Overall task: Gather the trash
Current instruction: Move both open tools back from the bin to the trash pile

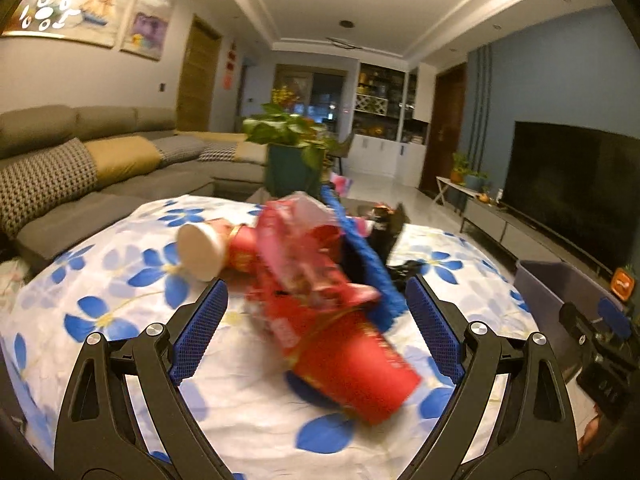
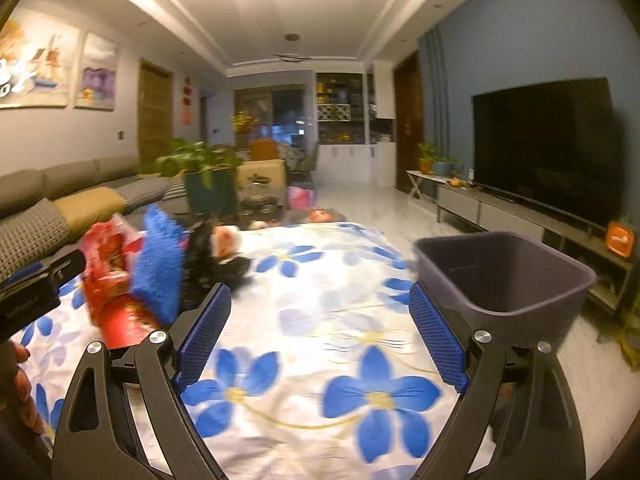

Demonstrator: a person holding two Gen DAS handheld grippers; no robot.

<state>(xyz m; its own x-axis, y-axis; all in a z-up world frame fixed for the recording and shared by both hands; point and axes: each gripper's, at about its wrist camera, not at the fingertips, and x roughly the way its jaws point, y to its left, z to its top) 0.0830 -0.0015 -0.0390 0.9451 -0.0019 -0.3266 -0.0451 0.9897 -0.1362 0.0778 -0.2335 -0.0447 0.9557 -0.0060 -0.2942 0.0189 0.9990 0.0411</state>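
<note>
A pile of trash lies on the flowered tablecloth (image 1: 100, 280): a red paper cup (image 1: 356, 368) on its side, crumpled red wrappers (image 1: 308, 264), and a second red cup with a white base (image 1: 204, 248). A blue fuzzy cloth (image 1: 360, 248) and a black object (image 1: 386, 232) are behind them. My left gripper (image 1: 320, 328) is open with the near cup between its fingers; the pads are clear of it. My right gripper (image 2: 320, 332) is open over bare tablecloth. The pile (image 2: 112, 276) is to its left and a dark purple bin (image 2: 504, 272) to its right.
A potted plant (image 1: 288, 148) stands beyond the table, and a grey sofa (image 1: 80, 168) runs along the left. A TV (image 2: 548, 144) on a low cabinet lines the right wall. A person's hand (image 2: 16, 380) holds the left gripper (image 2: 32, 292) at the frame's left edge.
</note>
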